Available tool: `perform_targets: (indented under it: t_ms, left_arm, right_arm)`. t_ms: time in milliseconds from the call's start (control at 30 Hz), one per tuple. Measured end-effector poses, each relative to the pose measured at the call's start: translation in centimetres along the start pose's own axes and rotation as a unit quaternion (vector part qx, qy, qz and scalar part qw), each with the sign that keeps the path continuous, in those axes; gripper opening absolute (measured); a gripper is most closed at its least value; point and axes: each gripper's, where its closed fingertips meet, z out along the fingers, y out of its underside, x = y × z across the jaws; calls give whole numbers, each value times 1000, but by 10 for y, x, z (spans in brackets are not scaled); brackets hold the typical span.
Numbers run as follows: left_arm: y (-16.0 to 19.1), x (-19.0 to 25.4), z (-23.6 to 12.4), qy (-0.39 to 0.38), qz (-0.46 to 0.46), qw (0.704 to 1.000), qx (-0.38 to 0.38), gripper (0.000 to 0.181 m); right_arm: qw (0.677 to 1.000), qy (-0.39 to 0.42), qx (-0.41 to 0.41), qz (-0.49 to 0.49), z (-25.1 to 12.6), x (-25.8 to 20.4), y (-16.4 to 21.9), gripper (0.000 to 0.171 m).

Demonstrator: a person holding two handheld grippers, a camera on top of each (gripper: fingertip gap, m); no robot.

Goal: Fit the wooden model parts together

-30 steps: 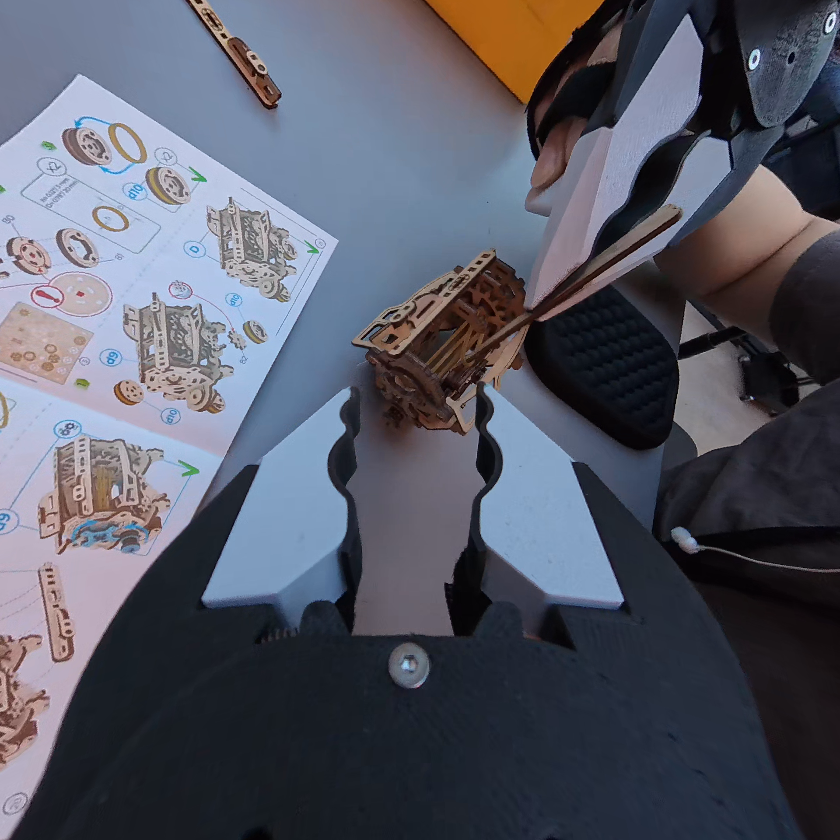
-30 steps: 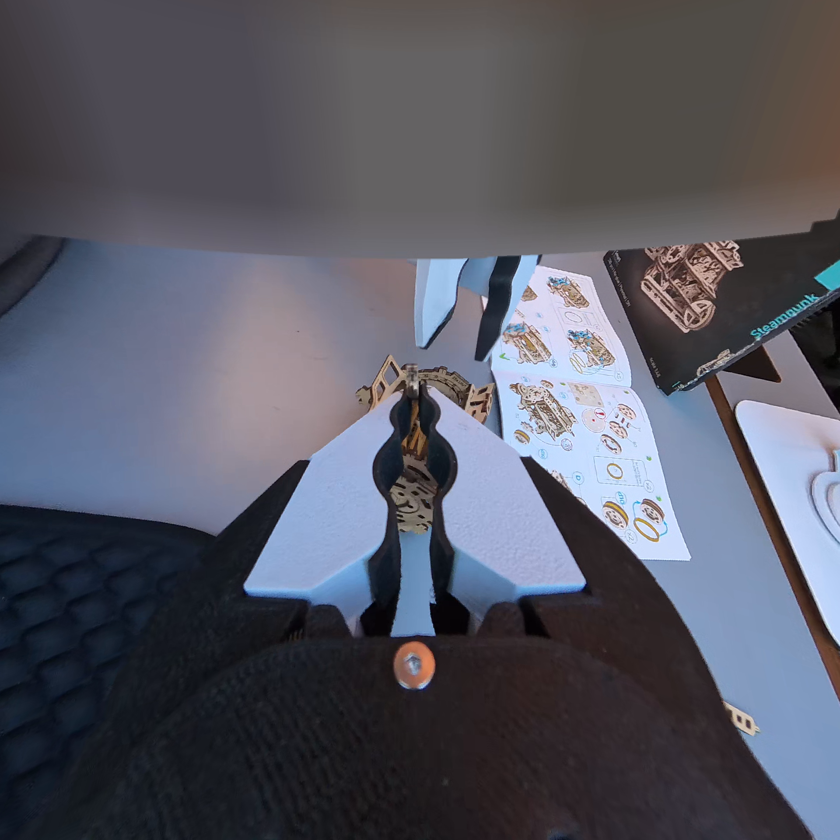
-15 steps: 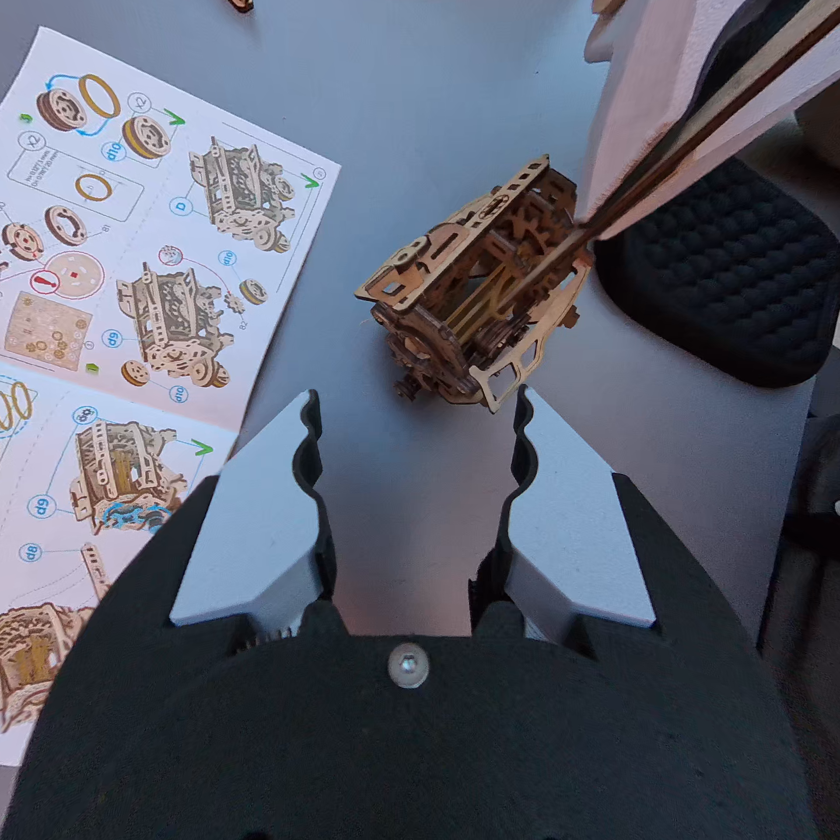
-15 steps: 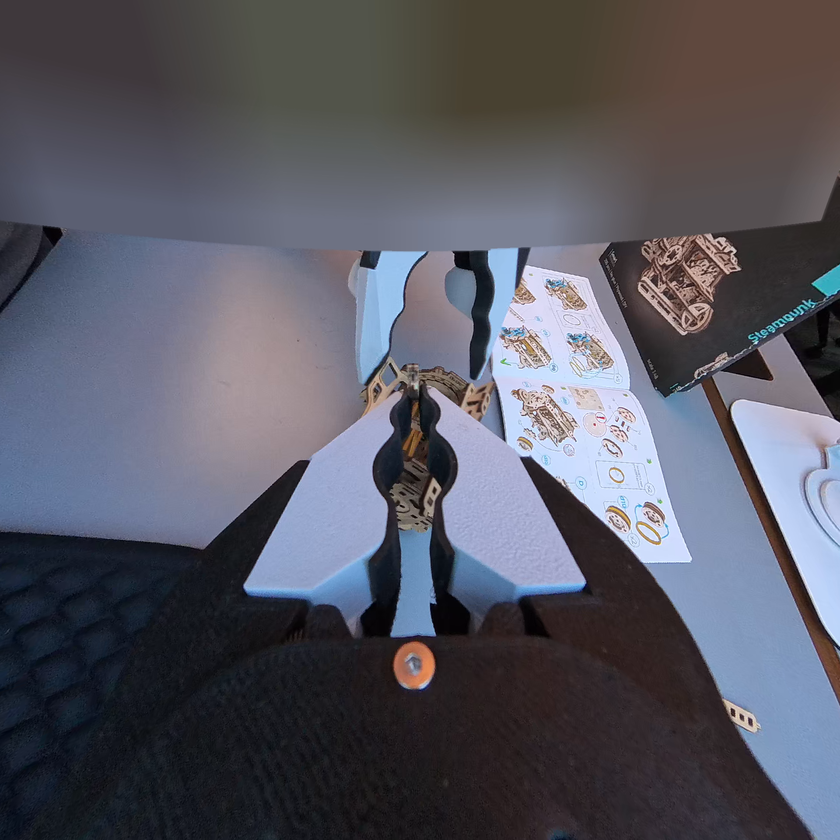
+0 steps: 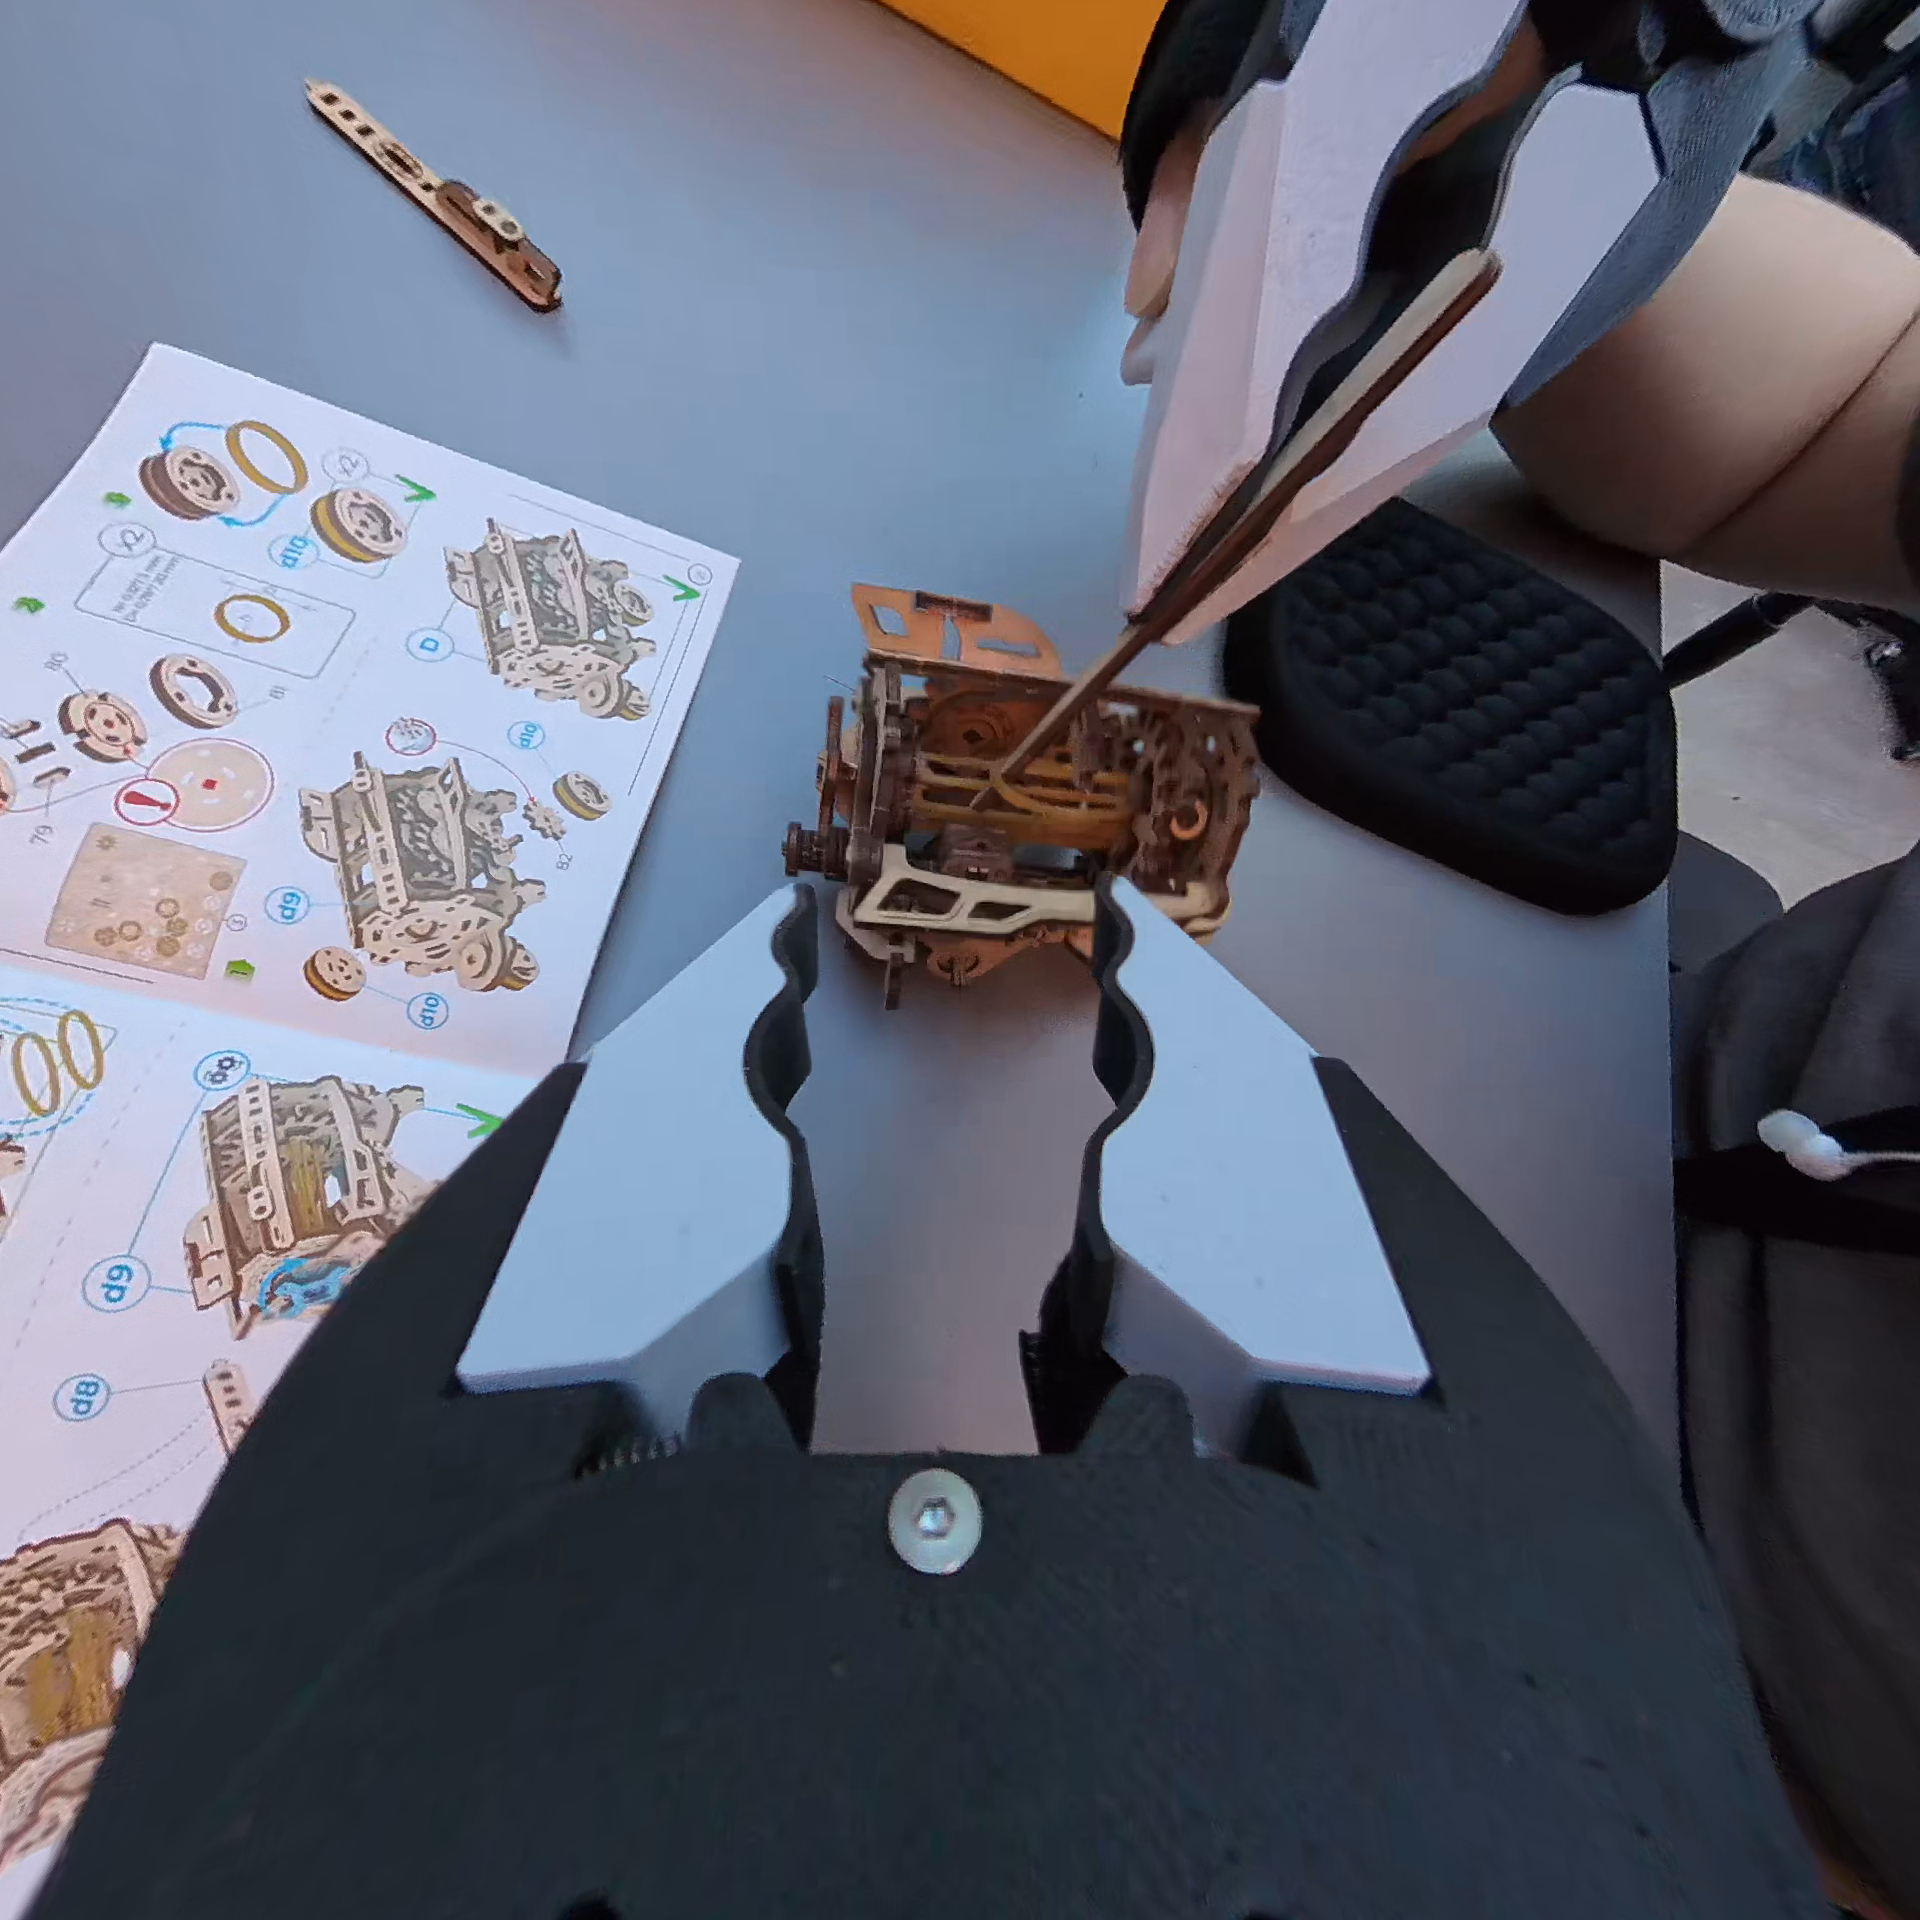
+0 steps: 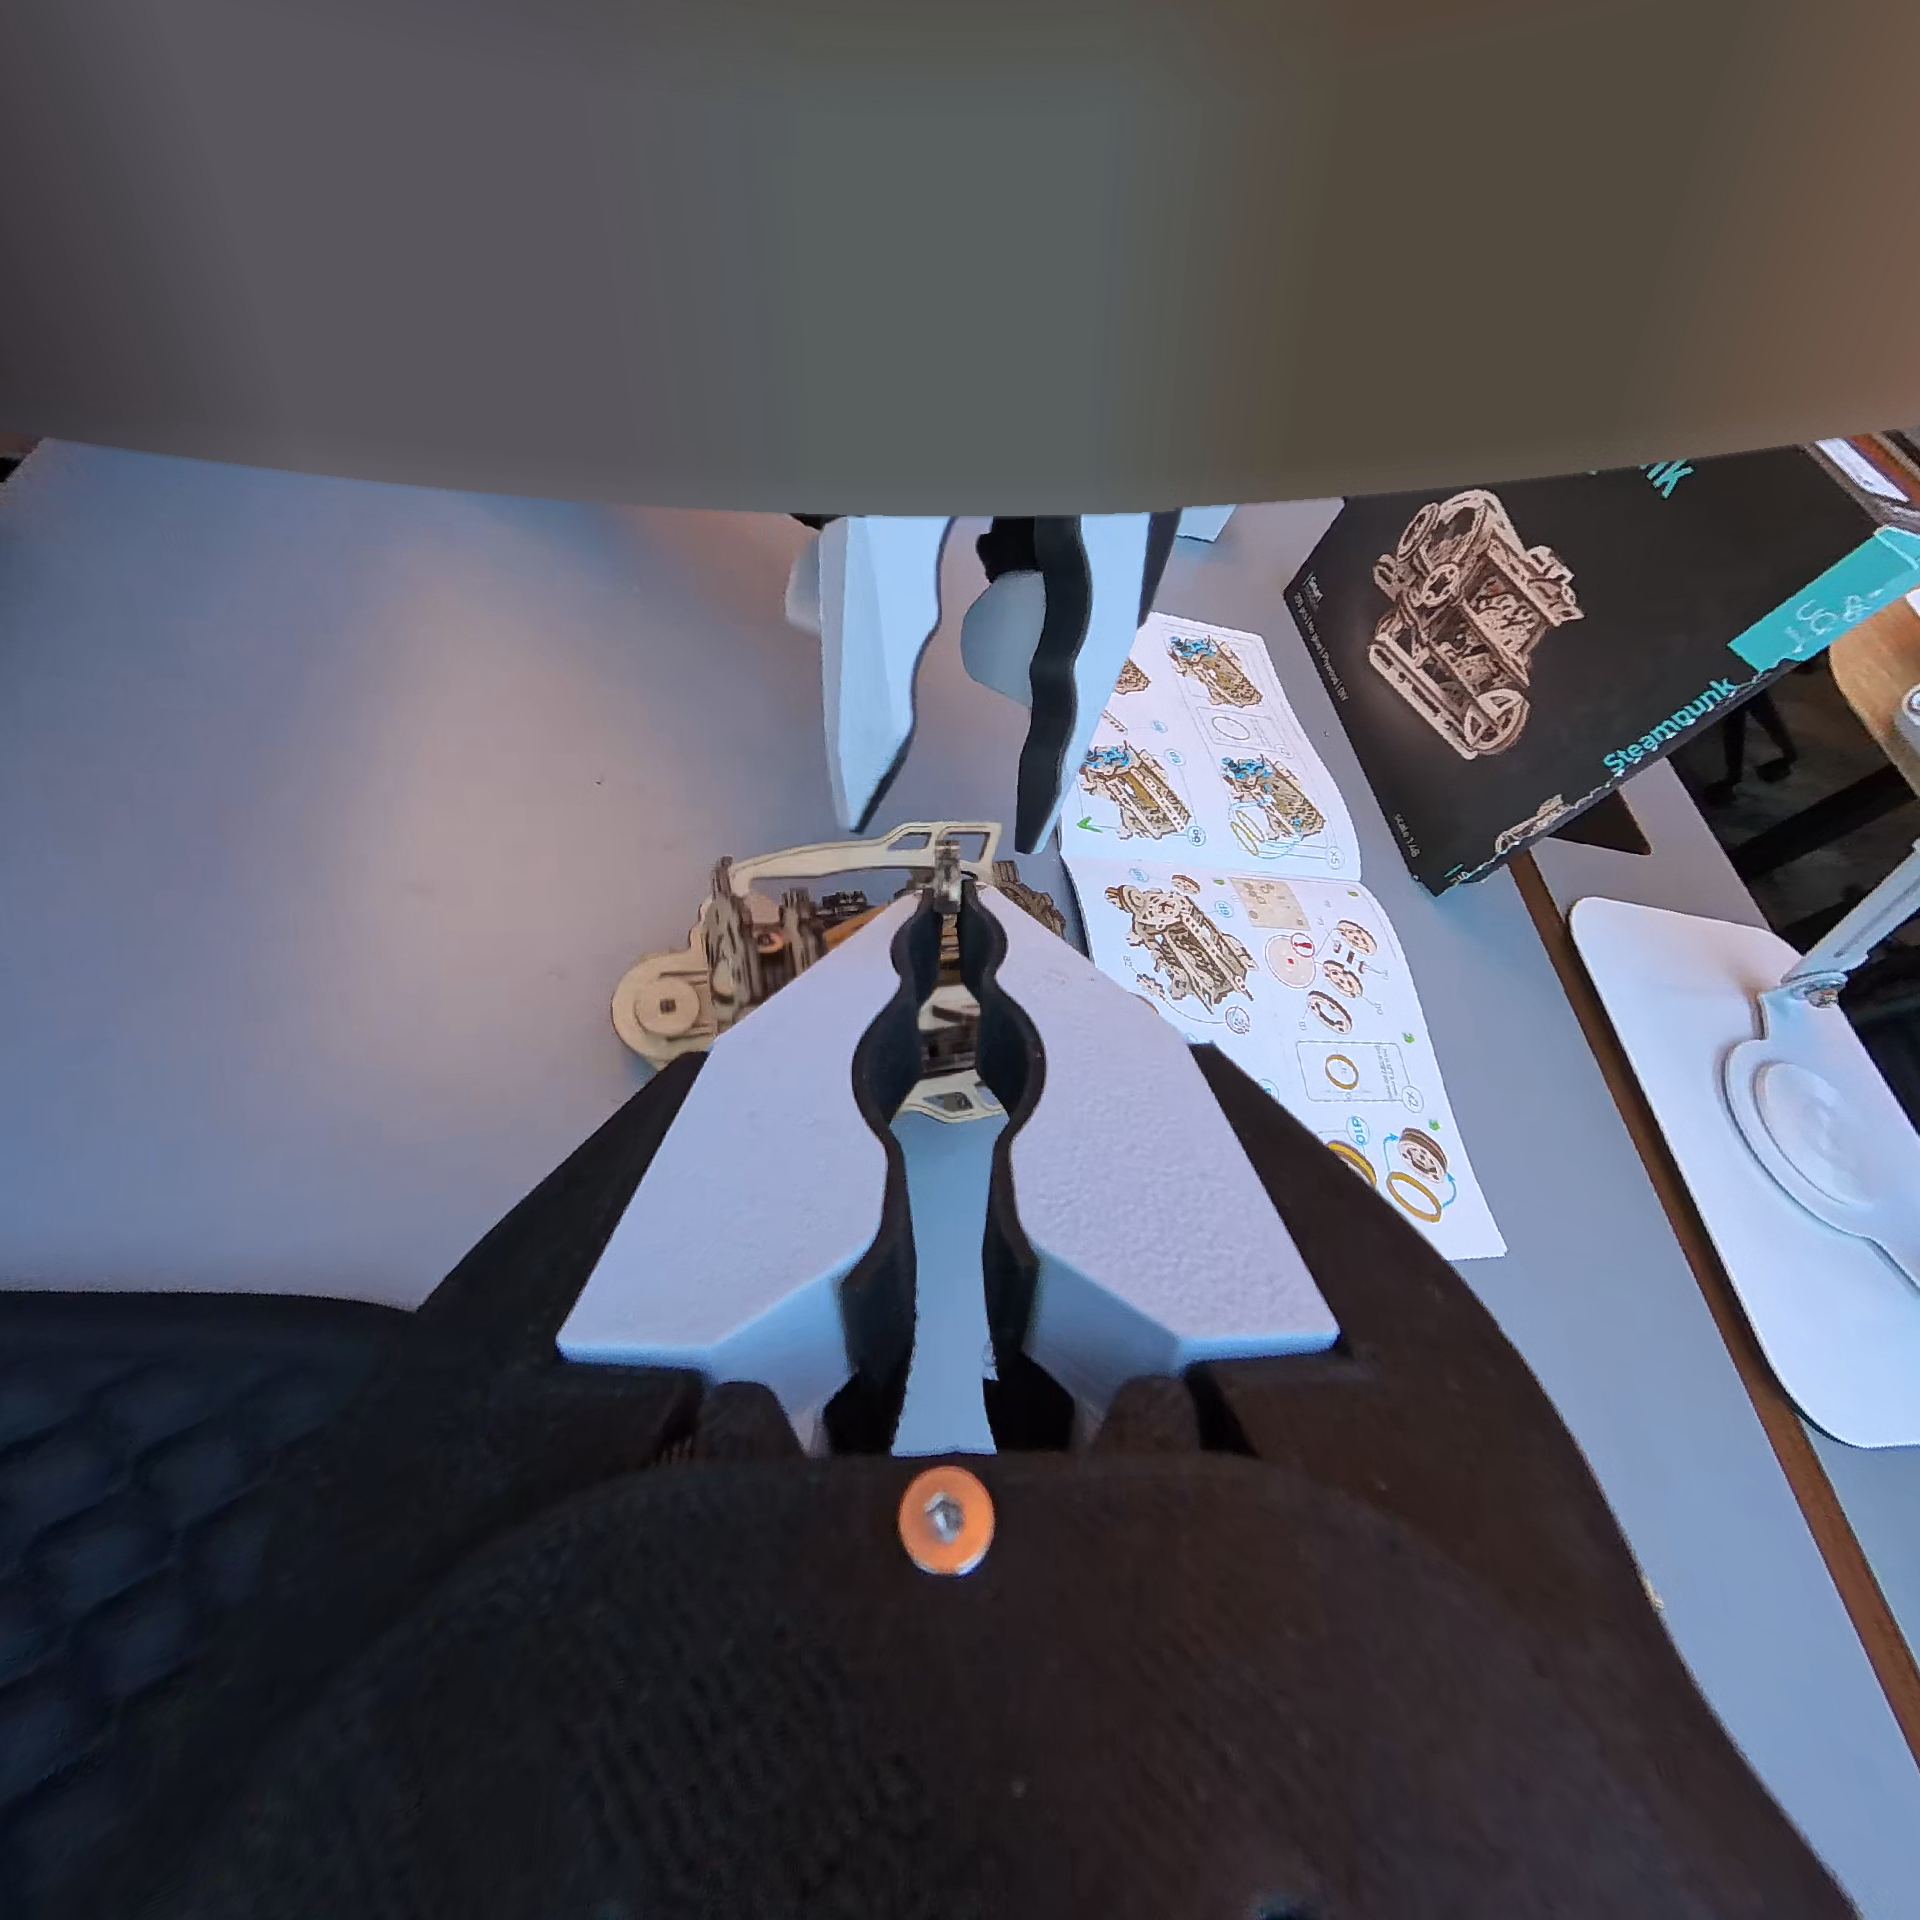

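The right gripper (image 6: 943, 906) is pinching a wooden strip (image 5: 1299, 478), poking its tip into the model (image 5: 1023, 800); the left gripper (image 5: 951, 914) is gaping empty beside it.

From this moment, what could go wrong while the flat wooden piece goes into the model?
1. The right tool pinches the strip far from its tip, which is inside the model; a sideways push may bend or snap the thin wood.
2. The left tool is open and only near the model, so the model may slide or tip on the table.
3. The tip may catch on the inner gears, which are hard to see.
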Motion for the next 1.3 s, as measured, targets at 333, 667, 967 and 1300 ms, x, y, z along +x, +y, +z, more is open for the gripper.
perform_targets:
  t_ms: [333,667,967,1300]
  left_arm:
    - [-19,-10,0,-31,10,999,7,41]
    - [-22,1,-1,-9,-78,997,20,17]
    - [-18,6,8,20,-129,991,17,16]
    - [-19,5,16,46,-167,984,28,9]
  right_arm:
    - [1000,26,15,-8,-6,3,-1,0]
    - [999,31,17,-25,-1,2,-3,0]
    - [999,38,14,-29,-2,4,-2,0]
    - [998,42,12,-37,-3,4,-3,1]
